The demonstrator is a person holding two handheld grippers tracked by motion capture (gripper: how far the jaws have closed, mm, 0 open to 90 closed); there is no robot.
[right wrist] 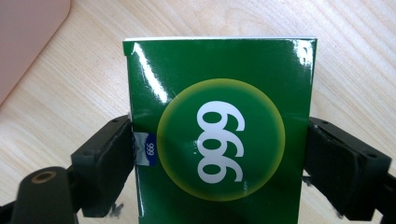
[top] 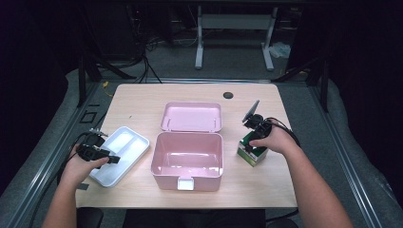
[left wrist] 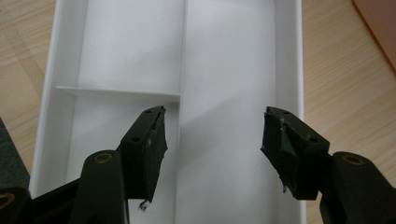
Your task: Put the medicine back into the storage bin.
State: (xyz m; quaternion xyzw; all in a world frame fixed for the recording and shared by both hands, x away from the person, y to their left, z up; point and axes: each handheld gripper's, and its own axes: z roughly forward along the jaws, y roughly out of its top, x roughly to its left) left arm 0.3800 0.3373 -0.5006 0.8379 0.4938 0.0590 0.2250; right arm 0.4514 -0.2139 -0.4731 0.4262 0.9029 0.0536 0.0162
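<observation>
A green carton [top: 252,155] printed with a white "999" in a yellow circle [right wrist: 219,70] stands on the wooden table, right of the pink box. My right gripper [top: 254,142] comes down on it from above. In the right gripper view its jaws press the carton's two sides, so the right gripper [right wrist: 219,140] is shut on it. My left gripper [top: 112,158] hovers over the white divided tray [top: 127,142] at the table's left. In the left gripper view the left gripper [left wrist: 215,128] is open above the tray [left wrist: 224,60], with nothing between its pads.
An open pink box [top: 187,173] sits mid-table with nothing inside, its lid [top: 191,116] folded back flat behind it. A corner of it shows in the right gripper view [right wrist: 23,37]. A dark round hole [top: 228,95] marks the table's far edge.
</observation>
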